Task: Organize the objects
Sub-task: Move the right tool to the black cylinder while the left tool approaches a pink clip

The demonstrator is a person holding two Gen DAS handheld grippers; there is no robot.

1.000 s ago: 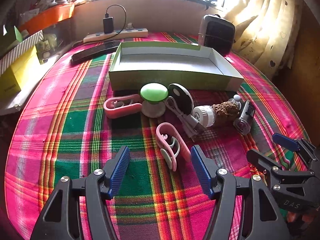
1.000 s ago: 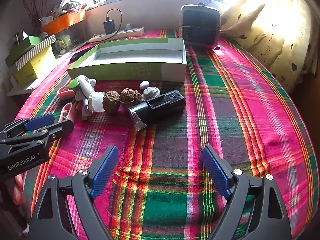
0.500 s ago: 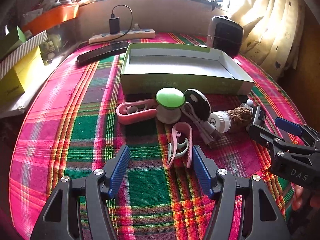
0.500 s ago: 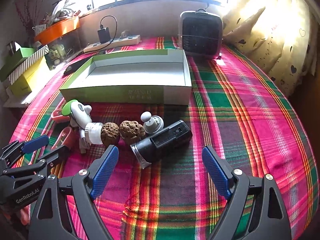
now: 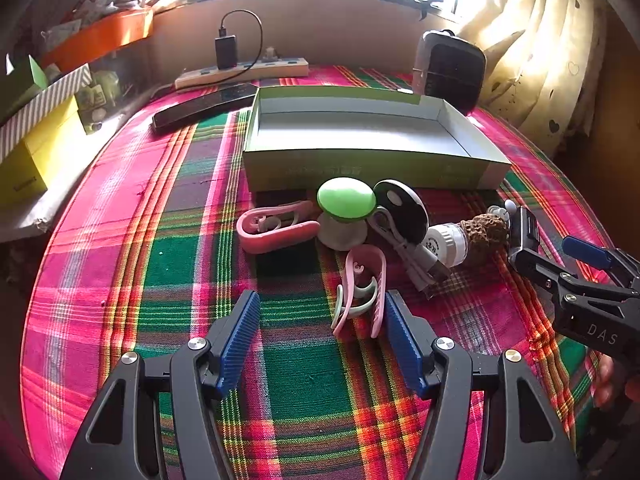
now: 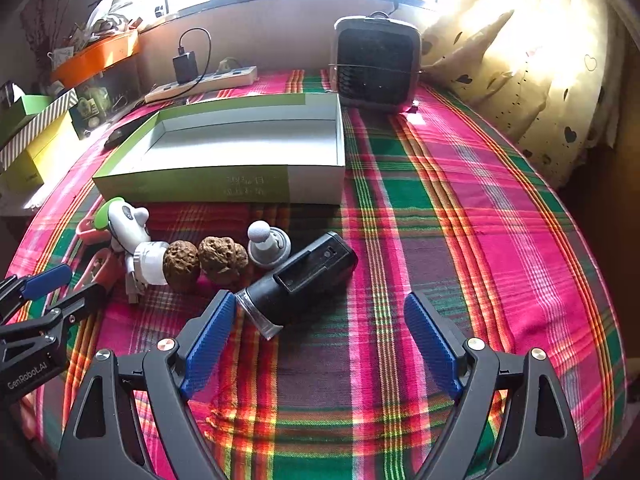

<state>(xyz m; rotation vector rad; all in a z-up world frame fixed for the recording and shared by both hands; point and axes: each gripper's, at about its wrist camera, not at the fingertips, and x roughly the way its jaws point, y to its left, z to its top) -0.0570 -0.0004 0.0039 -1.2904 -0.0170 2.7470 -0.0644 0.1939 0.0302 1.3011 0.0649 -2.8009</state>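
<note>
An empty green-and-white box [image 5: 360, 136] sits on the plaid cloth, also in the right wrist view [image 6: 248, 152]. In front of it lie a pink clip [image 5: 362, 292], a second pink clip [image 5: 276, 226], a green-topped mushroom toy [image 5: 346, 210], a black-and-white disc with a cable [image 5: 400, 210], a white cap [image 6: 150, 262], two brown walnuts [image 6: 204, 258], a grey knob [image 6: 268, 242] and a black cylinder [image 6: 304, 276]. My left gripper [image 5: 322, 340] is open, its right finger touching the near pink clip. My right gripper [image 6: 316, 348] is open just before the black cylinder.
A small black fan heater [image 6: 376, 64] stands behind the box at the right. A power strip with a charger [image 5: 244, 70] and a dark flat remote [image 5: 204, 106] lie at the back. Boxes [image 5: 36, 136] and an orange tray [image 5: 100, 34] line the left. A curtain [image 6: 532, 68] hangs right.
Both grippers have moved forward toward the objects. The near pink clip now lies against my left gripper's right finger, and the black cylinder is close in front of my right gripper.
</note>
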